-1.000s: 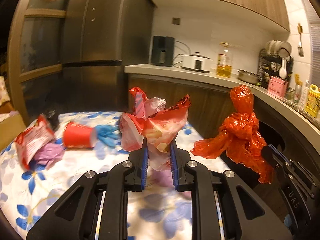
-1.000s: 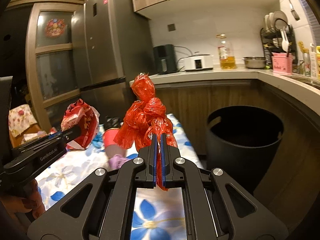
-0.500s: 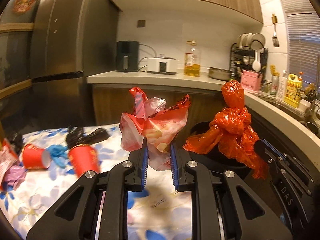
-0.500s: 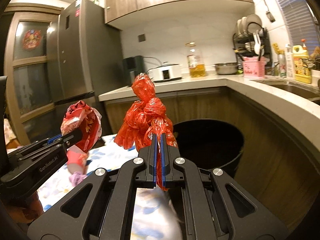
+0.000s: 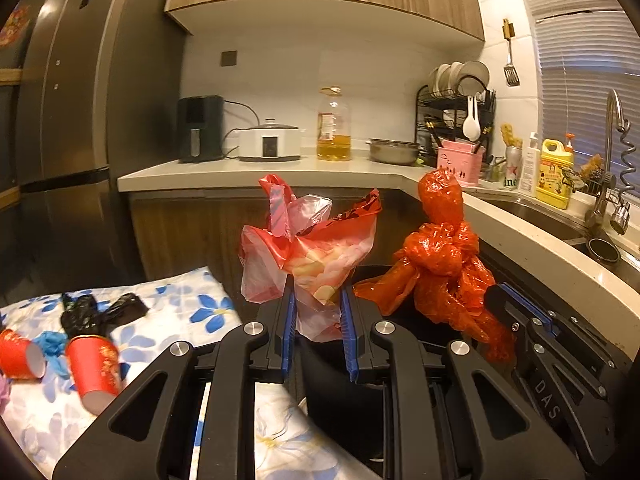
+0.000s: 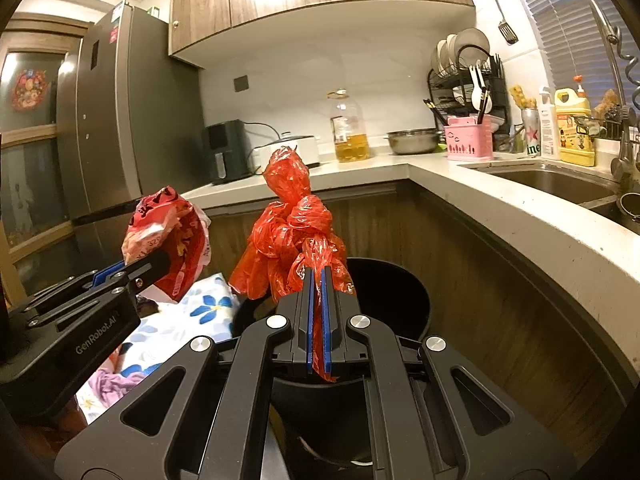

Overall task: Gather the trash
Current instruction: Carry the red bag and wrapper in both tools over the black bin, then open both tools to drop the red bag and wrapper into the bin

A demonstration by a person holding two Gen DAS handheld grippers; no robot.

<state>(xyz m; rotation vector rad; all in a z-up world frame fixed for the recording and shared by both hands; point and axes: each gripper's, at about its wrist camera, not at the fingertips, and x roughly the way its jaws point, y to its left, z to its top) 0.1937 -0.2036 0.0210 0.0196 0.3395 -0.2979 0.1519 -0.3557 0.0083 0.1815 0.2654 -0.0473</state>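
My left gripper (image 5: pixel 318 300) is shut on a crumpled red-and-clear snack bag (image 5: pixel 316 248), which also shows in the right wrist view (image 6: pixel 168 240). My right gripper (image 6: pixel 317 280) is shut on a knotted red plastic bag (image 6: pixel 292 232), seen to the right in the left wrist view (image 5: pixel 440 260). Both hold their trash over the rim of a black trash bin (image 6: pixel 404 300), which sits below and just ahead, partly hidden by the grippers (image 5: pixel 336 400).
A table with a blue-flower cloth (image 5: pixel 180 300) lies to the left with two red paper cups (image 5: pixel 94 368), a blue glove (image 5: pixel 52 344) and black wrappers (image 5: pixel 100 312). A wood-fronted counter (image 6: pixel 500 208) curves round the bin; a fridge (image 5: pixel 80 140) stands left.
Both grippers have swung right, away from the table and over the black bin, each still holding its bag. The table has slid to the left edge of both views.
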